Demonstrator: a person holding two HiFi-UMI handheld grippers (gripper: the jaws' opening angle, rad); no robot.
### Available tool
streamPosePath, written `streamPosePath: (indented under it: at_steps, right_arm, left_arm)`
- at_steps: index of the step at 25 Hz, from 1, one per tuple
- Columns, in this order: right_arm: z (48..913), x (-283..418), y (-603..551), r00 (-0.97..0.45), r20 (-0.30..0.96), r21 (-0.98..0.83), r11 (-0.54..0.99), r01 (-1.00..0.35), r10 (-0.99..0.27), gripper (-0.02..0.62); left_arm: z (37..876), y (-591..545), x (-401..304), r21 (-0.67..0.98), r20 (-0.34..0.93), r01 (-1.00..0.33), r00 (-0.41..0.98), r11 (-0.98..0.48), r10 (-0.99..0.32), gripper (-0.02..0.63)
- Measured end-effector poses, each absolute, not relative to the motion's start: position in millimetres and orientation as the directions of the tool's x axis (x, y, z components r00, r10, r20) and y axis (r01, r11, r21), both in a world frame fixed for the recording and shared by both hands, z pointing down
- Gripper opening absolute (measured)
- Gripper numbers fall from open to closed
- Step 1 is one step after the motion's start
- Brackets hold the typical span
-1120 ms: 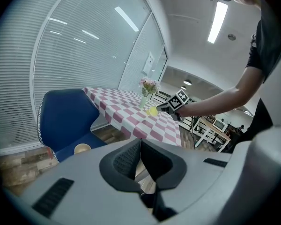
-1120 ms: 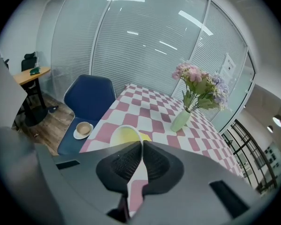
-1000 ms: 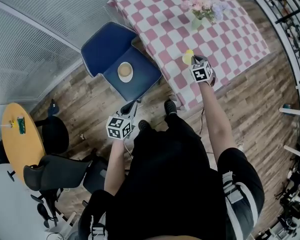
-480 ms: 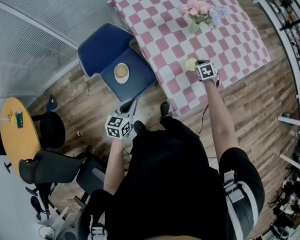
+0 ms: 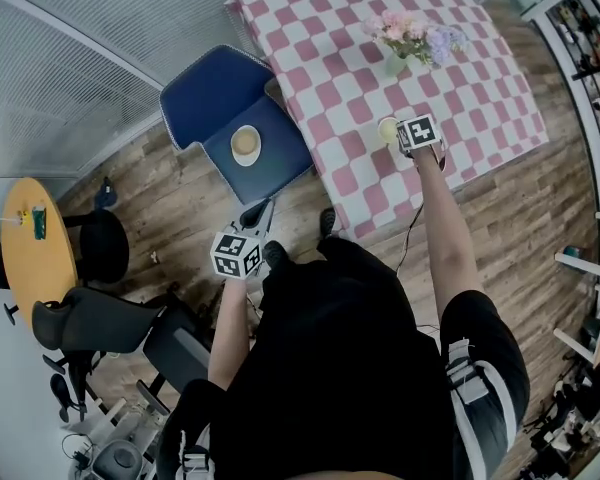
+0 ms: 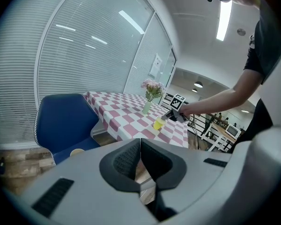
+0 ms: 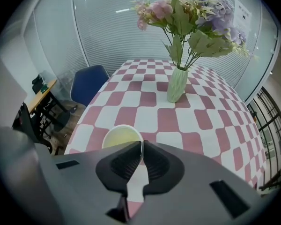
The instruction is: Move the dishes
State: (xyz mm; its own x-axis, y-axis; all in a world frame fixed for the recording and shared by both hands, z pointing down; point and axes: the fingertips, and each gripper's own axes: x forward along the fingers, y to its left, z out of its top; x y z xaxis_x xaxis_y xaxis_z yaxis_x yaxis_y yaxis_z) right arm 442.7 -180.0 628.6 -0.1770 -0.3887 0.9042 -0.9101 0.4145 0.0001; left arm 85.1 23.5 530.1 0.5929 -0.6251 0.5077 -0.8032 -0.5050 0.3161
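A yellow cup stands near the front edge of the pink checked table. My right gripper points steeply down on it. In the right gripper view the jaws pinch the near rim of the cup; they have just been opening slightly, with the rim still between them. A small round dish lies on the blue chair seat. My left gripper hovers over the floor short of that chair, shut, with nothing in it. The dish shows low on the left in its view.
A pale green vase of flowers stands farther in on the table, behind the cup. A round yellow side table and black chairs are at the left. Shelving lines the right side.
My right gripper has carried the yellow cup from the table's edge farther in over the cloth and lower. The left gripper has shifted a little beside the chair.
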Motion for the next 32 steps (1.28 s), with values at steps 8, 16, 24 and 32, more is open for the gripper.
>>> streamPosePath:
  at_steps: [8,16,24,32]
  right_arm:
    - [635,449,-193,-0.211,0.892,-0.017,0.435,-0.900,-0.400,0.101]
    - [629,457,-200,-0.217,0.870,-0.009,0.425,-0.905,-0.443,0.172]
    - [590,443,-193,-0.193,0.828,0.087,0.460,-0.884,-0.527,0.181]
    - [557,401,-179,-0.183,0.760,0.171,0.463,-0.870,-0.624,0.157]
  left_arm:
    - [527,14,102,0.305,0.513,-0.818,0.573,-0.488,-0.639,0.023]
    - [526,15,113,0.300,0.511,-0.816,0.575,-0.495,-0.639,0.023]
    - [520,25,91,0.299,0.499,-0.816,0.575,-0.495,-0.648,0.023]
    - [515,43,41,0.302,0.486,-0.825,0.564,-0.477,-0.668,0.023]
